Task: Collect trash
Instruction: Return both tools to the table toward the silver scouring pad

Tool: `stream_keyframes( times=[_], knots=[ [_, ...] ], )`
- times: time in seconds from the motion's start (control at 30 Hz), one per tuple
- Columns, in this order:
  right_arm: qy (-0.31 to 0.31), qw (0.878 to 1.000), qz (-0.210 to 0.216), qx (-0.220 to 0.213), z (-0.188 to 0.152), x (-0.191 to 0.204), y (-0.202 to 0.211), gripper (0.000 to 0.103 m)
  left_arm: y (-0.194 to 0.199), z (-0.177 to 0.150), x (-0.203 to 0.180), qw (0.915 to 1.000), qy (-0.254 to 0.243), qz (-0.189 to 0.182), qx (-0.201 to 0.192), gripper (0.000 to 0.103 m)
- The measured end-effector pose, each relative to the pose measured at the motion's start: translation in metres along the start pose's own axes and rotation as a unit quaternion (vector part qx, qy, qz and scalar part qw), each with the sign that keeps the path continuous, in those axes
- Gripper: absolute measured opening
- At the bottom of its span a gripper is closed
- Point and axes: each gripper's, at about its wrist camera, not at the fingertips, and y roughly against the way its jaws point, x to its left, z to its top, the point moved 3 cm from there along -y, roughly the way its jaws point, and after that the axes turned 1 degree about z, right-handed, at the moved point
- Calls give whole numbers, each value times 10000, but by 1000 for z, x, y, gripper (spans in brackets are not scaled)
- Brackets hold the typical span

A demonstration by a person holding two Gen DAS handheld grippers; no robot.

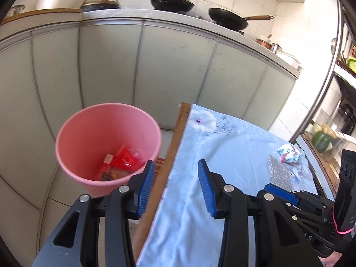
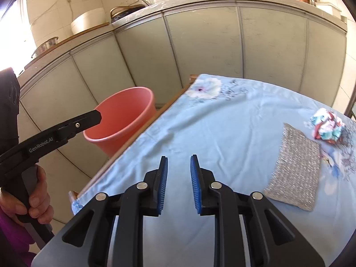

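A pink bin [image 1: 106,142] stands on the floor left of the table, with red wrappers [image 1: 123,162] lying in its bottom. A crumpled colourful paper ball [image 1: 288,153] rests at the far right of the blue tablecloth [image 1: 233,155], beside a silver glittery pad [image 1: 279,173]. My left gripper [image 1: 175,169] hangs open and empty over the table's left edge, next to the bin. In the right wrist view my right gripper [image 2: 178,162] is open with a narrow gap and nothing in it, above the cloth. From there the paper ball [image 2: 327,126], pad [image 2: 296,166] and bin [image 2: 124,115] also show.
Grey-green kitchen cabinets [image 1: 166,66] run behind the bin, with pans [image 1: 171,0] on the counter above. The table's wooden edge [image 1: 175,138] shows beside the bin. A shelf with green items [image 1: 322,138] stands at the right. A hand [image 2: 33,195] holds the left gripper's handle.
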Motion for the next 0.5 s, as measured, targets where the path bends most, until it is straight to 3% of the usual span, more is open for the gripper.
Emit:
stream_keyframes(
  times=[0.3, 0.4, 0.5],
  knots=[
    [-592, 9971, -463, -116, -13, -60, 25, 22, -19, -13, -62, 9955, -627, -609, 357, 40],
    [-770, 9950, -605, -206, -18, -80, 34, 35, -28, -16, -85, 9922, -799, -820, 498, 40],
    [-901, 9924, -795, -280, -22, -98, 43, 37, -37, -19, -106, 9885, -978, -989, 596, 40]
  ],
)
